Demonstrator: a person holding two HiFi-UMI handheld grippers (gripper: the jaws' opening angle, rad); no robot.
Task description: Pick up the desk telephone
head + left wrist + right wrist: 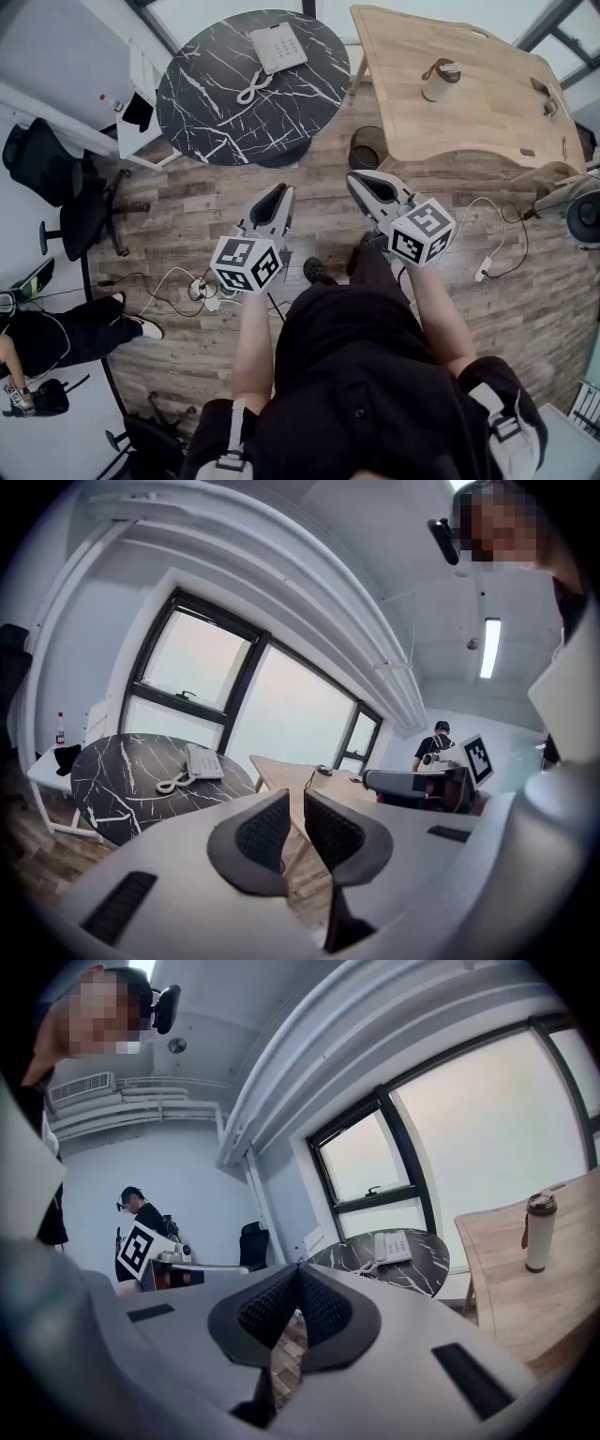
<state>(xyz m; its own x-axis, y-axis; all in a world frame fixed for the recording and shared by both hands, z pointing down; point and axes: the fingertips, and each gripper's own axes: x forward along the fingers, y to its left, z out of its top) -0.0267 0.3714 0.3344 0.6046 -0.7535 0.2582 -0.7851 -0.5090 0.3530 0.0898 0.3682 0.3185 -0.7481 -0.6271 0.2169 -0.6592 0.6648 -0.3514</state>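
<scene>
The white desk telephone (278, 47) lies at the far edge of a round black marble table (225, 108), its coiled cord trailing toward the middle. It also shows small and distant in the left gripper view (203, 761) and the right gripper view (394, 1246). Both grippers hover over the wooden floor, well short of the table. My left gripper (279, 194) (296, 803) has a narrow gap between its pads and nothing in it. My right gripper (362, 180) (298, 1274) is shut, pads touching, empty.
A light wooden table (487, 122) stands right of the round one, with a lidded tumbler (439, 80) on it and a dark bin (366, 147) at its corner. An office chair (52, 164), floor cables (187, 284) and a seated person (56, 328) are at the left.
</scene>
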